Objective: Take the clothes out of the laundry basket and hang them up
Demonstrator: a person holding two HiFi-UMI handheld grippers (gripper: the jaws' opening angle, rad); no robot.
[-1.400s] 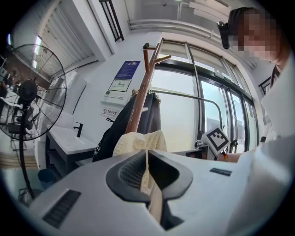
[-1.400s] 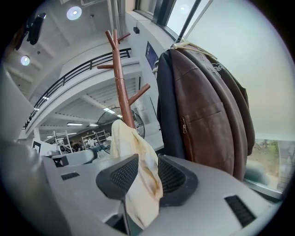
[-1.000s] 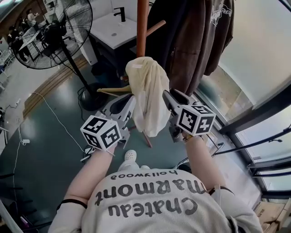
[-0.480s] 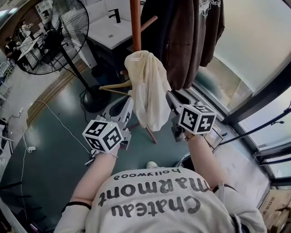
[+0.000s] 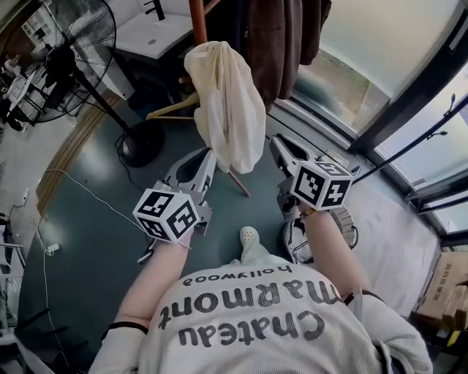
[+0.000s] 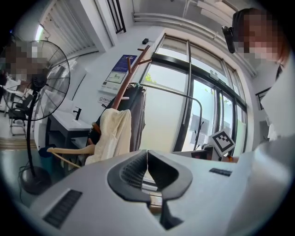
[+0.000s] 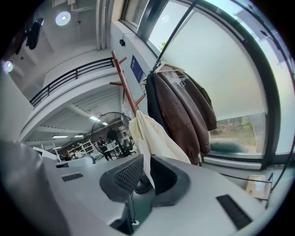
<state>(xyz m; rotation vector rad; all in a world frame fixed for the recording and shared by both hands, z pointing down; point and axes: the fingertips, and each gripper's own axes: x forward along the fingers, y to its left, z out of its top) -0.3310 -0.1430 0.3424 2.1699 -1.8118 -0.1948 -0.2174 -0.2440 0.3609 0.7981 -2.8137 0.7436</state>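
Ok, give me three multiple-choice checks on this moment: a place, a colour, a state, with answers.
1. Where is the cream garment? A) in a basket B) draped on the wooden coat rack C) on the floor
2. The jacket beside it is? A) brown B) red C) white
3. The left gripper: how are its jaws? A) wide apart B) clamped on cloth C) together, empty
Answers: 1 B, it hangs off the rack; 2 A, brown fabric shows behind it; 3 C, the pads meet with nothing between.
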